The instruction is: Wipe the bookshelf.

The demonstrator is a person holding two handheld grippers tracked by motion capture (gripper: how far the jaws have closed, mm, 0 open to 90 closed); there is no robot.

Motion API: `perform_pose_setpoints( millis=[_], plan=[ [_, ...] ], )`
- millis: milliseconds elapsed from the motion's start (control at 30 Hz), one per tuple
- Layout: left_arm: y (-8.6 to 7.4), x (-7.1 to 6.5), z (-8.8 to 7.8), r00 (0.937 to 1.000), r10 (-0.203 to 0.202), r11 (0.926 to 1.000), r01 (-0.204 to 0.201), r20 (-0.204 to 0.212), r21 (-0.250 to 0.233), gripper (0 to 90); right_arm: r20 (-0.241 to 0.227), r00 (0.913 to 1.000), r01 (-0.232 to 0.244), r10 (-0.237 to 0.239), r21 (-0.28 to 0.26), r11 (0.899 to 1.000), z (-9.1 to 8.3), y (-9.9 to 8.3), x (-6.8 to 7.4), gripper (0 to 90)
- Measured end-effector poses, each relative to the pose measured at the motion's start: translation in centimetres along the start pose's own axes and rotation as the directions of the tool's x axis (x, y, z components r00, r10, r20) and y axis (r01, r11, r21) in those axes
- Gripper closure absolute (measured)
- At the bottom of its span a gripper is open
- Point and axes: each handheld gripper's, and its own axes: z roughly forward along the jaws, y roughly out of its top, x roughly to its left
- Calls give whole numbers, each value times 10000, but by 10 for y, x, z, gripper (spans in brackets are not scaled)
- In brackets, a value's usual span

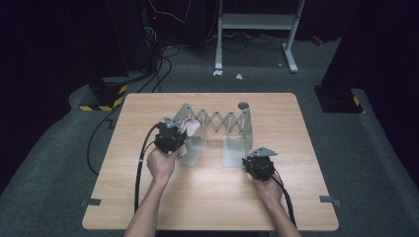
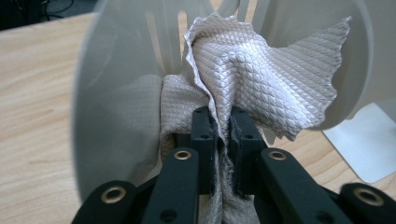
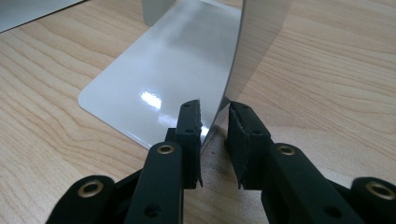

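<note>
A grey metal rack with a scissor lattice (image 1: 217, 121) stands mid-table between two end plates. A pale quilted cloth (image 1: 191, 128) (image 2: 261, 70) is bunched against the left end plate (image 2: 116, 70). My left gripper (image 1: 184, 139) (image 2: 223, 116) is shut on a fold of that cloth, right at the plate. My right gripper (image 1: 248, 159) (image 3: 215, 109) is at the rack's right end, low over the table. Its jaws straddle the near edge of the right upright plate (image 3: 254, 32) with a gap showing, beside the glossy foot plate (image 3: 163, 70).
A small grey round knob (image 1: 243, 105) tops the rack's far right corner. The wooden table (image 1: 207, 197) has bare room in front and at both sides. Beyond it are floor cables (image 1: 158, 69), a white stand (image 1: 257, 22) and yellow-black taped bases (image 1: 106, 96).
</note>
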Motion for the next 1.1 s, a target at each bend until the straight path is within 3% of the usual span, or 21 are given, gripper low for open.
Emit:
perform_pose_setpoints(
  millis=[333, 567, 1100],
  plan=[
    [-20, -1, 25, 9999, -164, 9984, 166, -42, 545, 819, 1, 10000, 3, -3, 1, 10000, 0, 0, 0, 748],
    [-28, -3, 37, 9998, -41, 9971, 57, -212, 755, 820, 0, 10000, 5, -5, 2, 10000, 0, 0, 0, 748],
    [-39, -3, 39, 9996, -7, 9963, 30, -268, 858, 819, 11, 10000, 23, -23, 1, 10000, 0, 0, 0, 749]
  ],
)
